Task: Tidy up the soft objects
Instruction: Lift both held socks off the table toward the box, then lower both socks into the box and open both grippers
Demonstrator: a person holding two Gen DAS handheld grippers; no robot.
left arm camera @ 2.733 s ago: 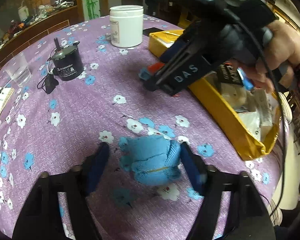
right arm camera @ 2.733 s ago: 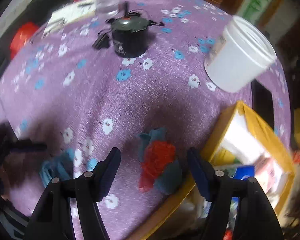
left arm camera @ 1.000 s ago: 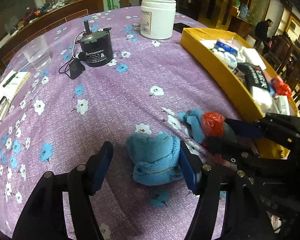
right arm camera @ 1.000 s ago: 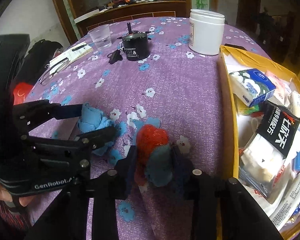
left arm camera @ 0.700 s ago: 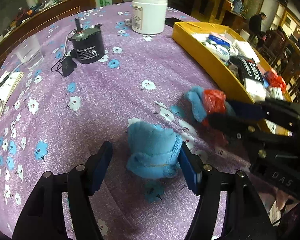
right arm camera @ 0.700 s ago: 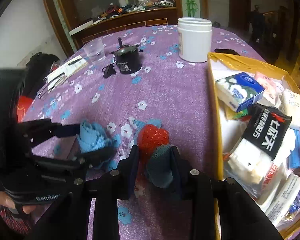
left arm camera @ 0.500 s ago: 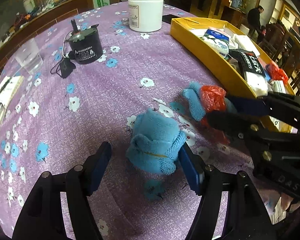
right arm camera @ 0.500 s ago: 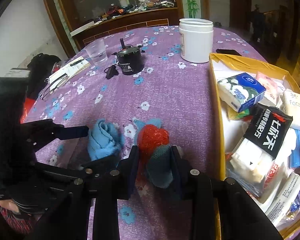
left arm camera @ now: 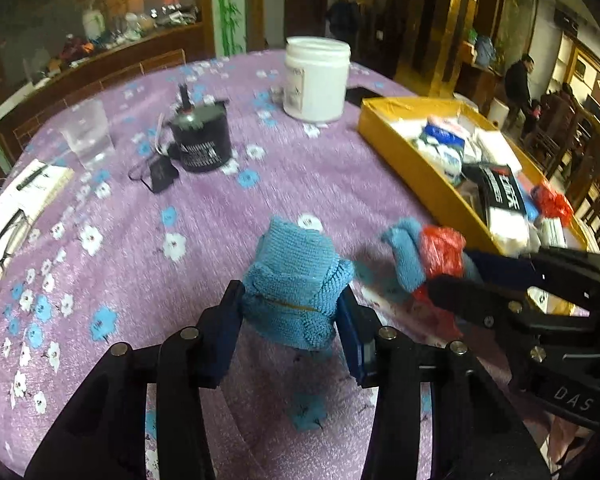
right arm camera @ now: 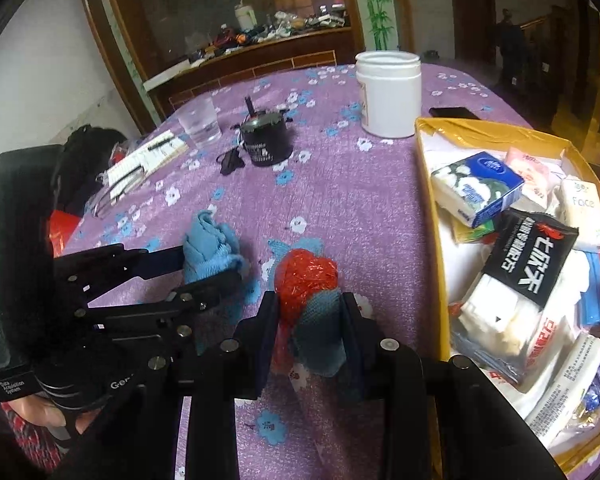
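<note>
The round table [left arm camera: 308, 184], under its purple flowered cloth, carries everything; along its right edge sits the yellow box [right arm camera: 430, 216], already crowded with tissue packs and soft sachets, which looks like the place the loose soft things are meant to go. The white jar [right arm camera: 388, 92] stands toward the far edge just beyond the box's corner, the black pot [right arm camera: 266, 144] and the drinking glass [right arm camera: 199, 120] farther left. Near the front edge, the left gripper [left arm camera: 292, 320] has just been closing and now pinches the folded blue cloth [left arm camera: 296, 280] between its pads, the cloth upright. Just beside it, the right gripper [right arm camera: 308, 320] is clamped on the red-and-teal bundle [right arm camera: 310, 288], squeezed narrow, probably so both soft pieces can be carried to the box together
</note>
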